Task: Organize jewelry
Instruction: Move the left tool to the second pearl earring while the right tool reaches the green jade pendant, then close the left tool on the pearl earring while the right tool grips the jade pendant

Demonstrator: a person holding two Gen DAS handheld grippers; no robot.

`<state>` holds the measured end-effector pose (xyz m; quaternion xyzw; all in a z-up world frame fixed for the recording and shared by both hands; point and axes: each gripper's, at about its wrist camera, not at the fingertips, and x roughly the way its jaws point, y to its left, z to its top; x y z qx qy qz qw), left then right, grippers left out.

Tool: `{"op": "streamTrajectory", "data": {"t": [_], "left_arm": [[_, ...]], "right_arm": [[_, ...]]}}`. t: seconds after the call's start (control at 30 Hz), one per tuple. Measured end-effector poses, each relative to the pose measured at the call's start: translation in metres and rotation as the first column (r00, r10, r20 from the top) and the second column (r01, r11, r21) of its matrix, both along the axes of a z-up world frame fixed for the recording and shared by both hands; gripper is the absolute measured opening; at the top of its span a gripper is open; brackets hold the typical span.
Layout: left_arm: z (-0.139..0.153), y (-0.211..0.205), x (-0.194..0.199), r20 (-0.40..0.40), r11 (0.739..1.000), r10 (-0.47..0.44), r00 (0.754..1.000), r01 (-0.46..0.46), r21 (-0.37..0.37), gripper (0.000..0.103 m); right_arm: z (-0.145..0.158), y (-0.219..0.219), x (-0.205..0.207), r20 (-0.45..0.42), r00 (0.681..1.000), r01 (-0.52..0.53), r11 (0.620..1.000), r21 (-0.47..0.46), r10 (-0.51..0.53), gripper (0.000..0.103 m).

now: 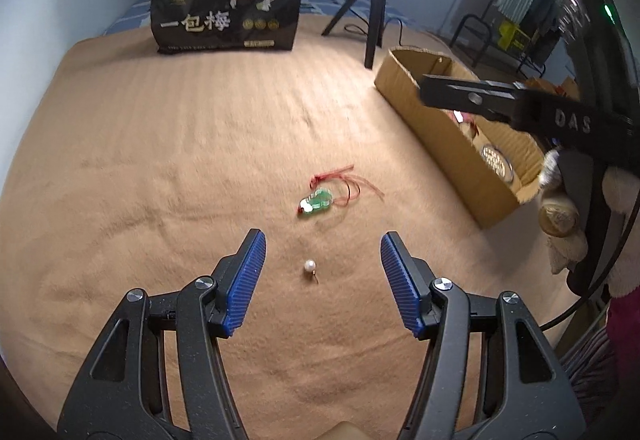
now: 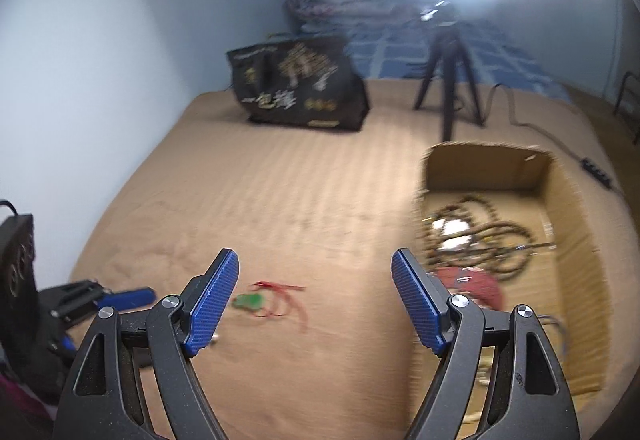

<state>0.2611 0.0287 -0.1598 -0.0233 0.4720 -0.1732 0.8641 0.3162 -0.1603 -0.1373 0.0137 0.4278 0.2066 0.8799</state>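
Left gripper [image 1: 322,260] nearest the lens, jaws spread and empty, a small white pearl earring [image 1: 309,265] on the tan blanket [image 1: 160,160] lined up between the pads, probably for the pick. Right gripper [image 2: 314,294] also wide and empty, near the cardboard box [image 2: 576,260] that holds bead strands. Green pendant [image 1: 316,202], glossy with a loose red cord, lies just beyond the pearl, outside the box

I am seeing a tan blanket [image 1: 160,160] showing faint stripes, a green pendant [image 1: 317,202] trailing red cord, a white pearl [image 1: 309,265], a brown box [image 1: 448,144], a black bag [image 1: 228,8] bearing gold print, and blue ribbed pads [image 1: 246,280].
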Motion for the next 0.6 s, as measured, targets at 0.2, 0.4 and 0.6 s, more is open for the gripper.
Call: {"op": "streamTrajectory", "data": {"t": [0.2, 0.4, 0.6], "left_arm": [[-0.017, 0.001, -0.004, -0.041, 1.0, -0.028, 0.999, 0.028, 0.0, 0.056], [-0.029, 0.006, -0.002, -0.084, 1.0, -0.021, 0.996, 0.02, -0.01, 0.044], [-0.033, 0.012, 0.0, -0.102, 1.0, -0.017, 0.995, 0.015, -0.022, 0.036]], "right_arm": [[-0.026, 0.025, 0.007, -0.08, 0.995, -0.057, 0.998, 0.026, 0.058, 0.079], [-0.052, 0.047, 0.013, -0.16, 0.982, -0.095, 0.995, 0.027, 0.098, 0.068], [-0.072, 0.062, 0.016, -0.208, 0.969, -0.132, 0.991, 0.001, 0.13, 0.053]]}}
